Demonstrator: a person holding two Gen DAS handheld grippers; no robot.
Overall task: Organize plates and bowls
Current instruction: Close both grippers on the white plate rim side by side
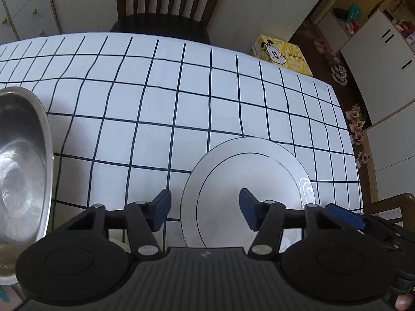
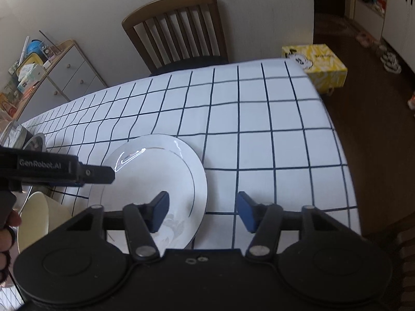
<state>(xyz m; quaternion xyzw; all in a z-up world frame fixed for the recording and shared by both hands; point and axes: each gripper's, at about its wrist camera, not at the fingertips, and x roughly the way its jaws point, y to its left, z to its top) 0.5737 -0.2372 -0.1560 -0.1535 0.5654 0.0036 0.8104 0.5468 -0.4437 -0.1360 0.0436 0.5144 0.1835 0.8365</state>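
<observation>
A white plate (image 1: 249, 181) with a thin dark ring lies flat on the checked tablecloth near the table's front. My left gripper (image 1: 205, 212) hangs over the plate's left rim, open, one finger on each side of the rim, and the pads do not press on it. My right gripper (image 2: 202, 211) straddles the right rim of the plate (image 2: 155, 171) the same way, also open. A large steel bowl (image 1: 20, 168) stands to the left. A cream bowl (image 2: 36, 220) sits on its side at the lower left, beside a hand.
A wooden chair (image 2: 176, 33) stands behind the table's far edge. A yellow box (image 2: 319, 64) rests on the floor past the far right corner. The tablecloth's right edge (image 2: 345, 171) drops to dark floor. Another chair's arm (image 1: 399, 202) shows at the right.
</observation>
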